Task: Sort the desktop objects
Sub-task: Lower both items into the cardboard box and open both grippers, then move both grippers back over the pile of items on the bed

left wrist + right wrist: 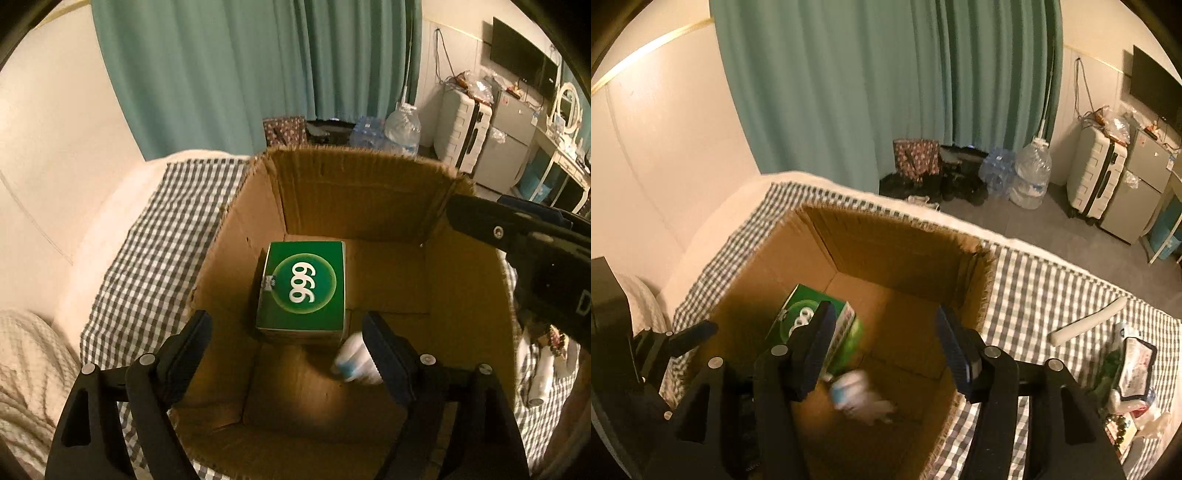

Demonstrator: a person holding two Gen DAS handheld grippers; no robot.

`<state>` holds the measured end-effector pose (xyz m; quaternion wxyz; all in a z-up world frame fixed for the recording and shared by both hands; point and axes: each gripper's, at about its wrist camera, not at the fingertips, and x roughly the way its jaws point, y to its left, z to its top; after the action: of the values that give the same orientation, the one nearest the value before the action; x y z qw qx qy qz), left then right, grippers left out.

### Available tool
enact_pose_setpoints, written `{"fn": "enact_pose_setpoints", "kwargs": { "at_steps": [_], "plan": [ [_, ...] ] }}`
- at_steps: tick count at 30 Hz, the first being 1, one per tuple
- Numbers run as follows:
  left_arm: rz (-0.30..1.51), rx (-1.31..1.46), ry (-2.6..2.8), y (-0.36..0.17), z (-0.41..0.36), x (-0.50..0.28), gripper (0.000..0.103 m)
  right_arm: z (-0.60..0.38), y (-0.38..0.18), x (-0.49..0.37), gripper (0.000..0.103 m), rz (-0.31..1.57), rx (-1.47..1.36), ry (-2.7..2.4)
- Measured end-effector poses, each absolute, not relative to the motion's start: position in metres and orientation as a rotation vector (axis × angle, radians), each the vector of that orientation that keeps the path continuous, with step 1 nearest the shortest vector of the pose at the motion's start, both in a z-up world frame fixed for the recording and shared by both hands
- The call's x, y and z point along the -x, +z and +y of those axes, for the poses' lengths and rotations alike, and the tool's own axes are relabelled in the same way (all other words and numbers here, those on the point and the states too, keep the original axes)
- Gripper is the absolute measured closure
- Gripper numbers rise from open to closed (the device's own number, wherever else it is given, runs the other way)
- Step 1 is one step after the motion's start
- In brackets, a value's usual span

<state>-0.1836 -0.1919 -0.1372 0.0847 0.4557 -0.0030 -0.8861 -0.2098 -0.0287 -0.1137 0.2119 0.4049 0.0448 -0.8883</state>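
Pointing steeply down, both claws hang over the box (354, 192) on the bed: left claw (286, 354) wide and empty, right claw (884, 347) parted, gripping nothing. Inside lie a green carton (304, 286) and a blurred white object (862, 397), perhaps a bottle.

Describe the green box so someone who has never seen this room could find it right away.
Find the checked cloth on the bed, where an open cardboard carton stands. The green box lies on the carton's floor near its far-left corner. It is the only green thing inside, with white digits in a circle on top; the blurred white item beside it is smaller and pale.
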Motion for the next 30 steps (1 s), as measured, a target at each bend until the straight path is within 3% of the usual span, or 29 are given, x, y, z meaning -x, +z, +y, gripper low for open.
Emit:
{"fn": "enact_pose_setpoints", "kwargs": {
  "at_steps": [30],
  "plan": [
    [-0.033, -1.009, -2.872, -0.013, -0.095, 0.115, 0.017, 0.095, 0.010, 0.114, 0.046, 0.011, -0.866, -2.685]
  ]
}}
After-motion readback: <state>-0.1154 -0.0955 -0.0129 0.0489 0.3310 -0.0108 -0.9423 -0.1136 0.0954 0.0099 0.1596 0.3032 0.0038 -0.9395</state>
